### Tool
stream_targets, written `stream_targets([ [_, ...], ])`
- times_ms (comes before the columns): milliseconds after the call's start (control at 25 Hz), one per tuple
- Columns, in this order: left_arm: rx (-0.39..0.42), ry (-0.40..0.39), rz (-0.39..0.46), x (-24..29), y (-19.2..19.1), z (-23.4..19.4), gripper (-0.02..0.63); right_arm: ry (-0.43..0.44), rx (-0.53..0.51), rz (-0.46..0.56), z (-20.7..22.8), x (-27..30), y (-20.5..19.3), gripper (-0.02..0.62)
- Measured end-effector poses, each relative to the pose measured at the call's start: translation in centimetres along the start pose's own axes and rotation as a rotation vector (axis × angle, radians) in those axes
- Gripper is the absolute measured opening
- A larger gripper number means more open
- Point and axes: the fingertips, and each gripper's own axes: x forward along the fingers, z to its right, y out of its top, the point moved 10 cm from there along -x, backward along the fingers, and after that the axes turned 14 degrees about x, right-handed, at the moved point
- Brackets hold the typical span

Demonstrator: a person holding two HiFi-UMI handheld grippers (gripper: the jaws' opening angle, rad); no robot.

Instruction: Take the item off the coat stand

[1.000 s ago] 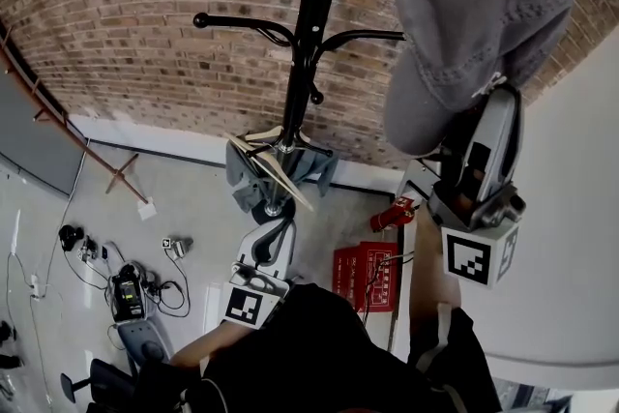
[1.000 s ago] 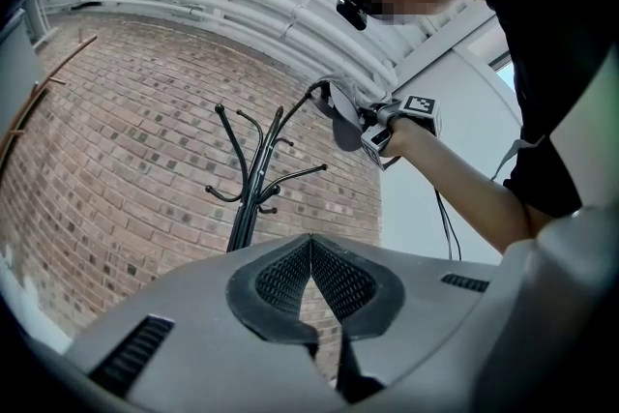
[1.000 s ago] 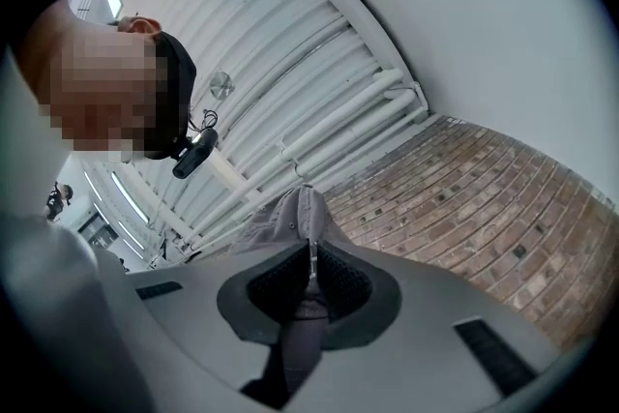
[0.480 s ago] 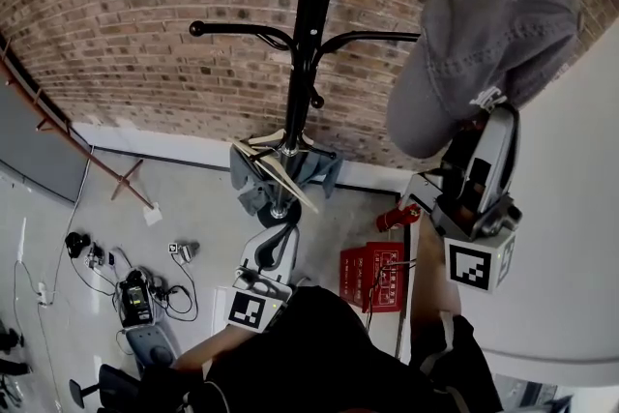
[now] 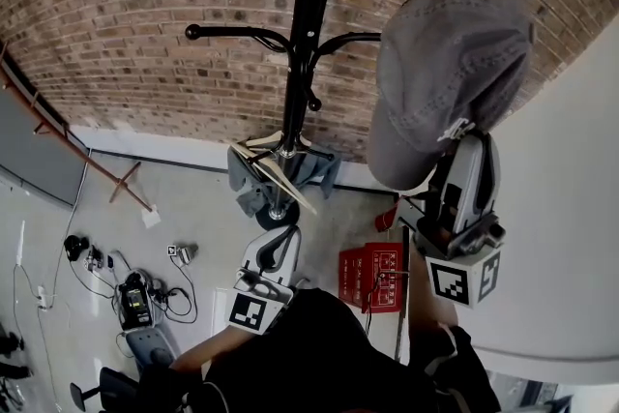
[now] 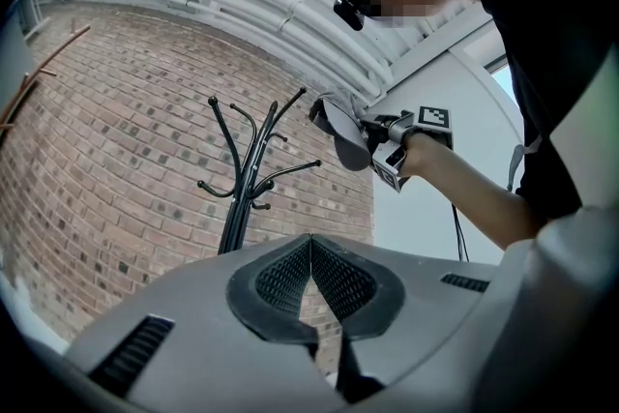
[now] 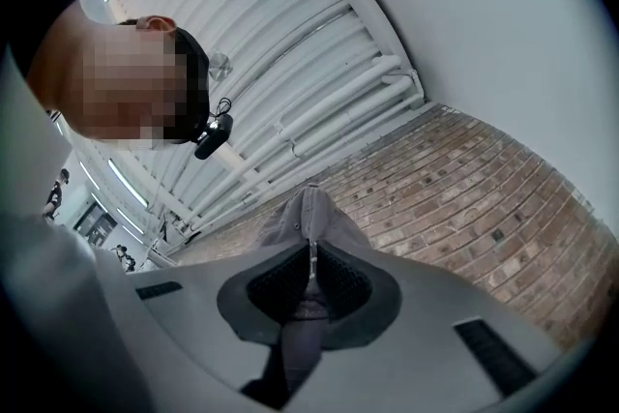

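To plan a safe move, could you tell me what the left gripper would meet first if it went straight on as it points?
Most likely the brick wall: the left gripper, jaws shut and empty, aims just right of the coat stand, though depth is hard to judge.

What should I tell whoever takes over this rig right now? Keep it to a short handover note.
Right tool: shut on the edge of the grey cap, held up high.
Left tool: shut, nothing in it, held low in front of the body.
Coat stand: upright against the brick wall. In the left gripper view the cap hangs apart from its arms.
Done: the cap is gripped and looks to be off its hook.
Left: draw the cap well clear of the stand, probably toward the body, without snagging an arm.
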Motion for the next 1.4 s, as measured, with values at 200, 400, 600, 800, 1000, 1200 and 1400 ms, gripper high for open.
stream_targets([
  [200,0.004,0.004,0.007,0.3,0.0,-0.2,0.018,-0.021,0.049,-0.015,-0.1,-1.2,-1.6,0.035],
  [400,0.005,0.006,0.015,0.5,-0.1,-0.1,0.018,-0.027,0.074,-0.024,0.1,-2.6,-2.7,0.035],
  [600,0.015,0.010,0.030,0.6,0.4,-0.2,0.018,-0.051,0.039,-0.054,-0.1,-4.3,-3.7,0.035],
  [800,0.012,0.009,0.023,0.5,0.3,-0.1,0.018,-0.072,0.061,-0.084,-0.2,-5.6,-5.0,0.035],
  [1000,0.013,-0.002,0.018,0.5,0.4,-0.1,0.018,-0.095,0.065,-0.096,-0.8,-6.6,-6.1,0.035],
  [1200,0.021,-0.028,0.028,0.9,0.5,0.4,0.018,-0.124,0.016,-0.119,-1.6,-7.8,-7.1,0.035],
  [1400,0.010,-0.021,0.019,1.0,0.4,0.3,0.018,-0.117,-0.103,-0.138,-2.2,-8.4,-7.8,0.035],
])
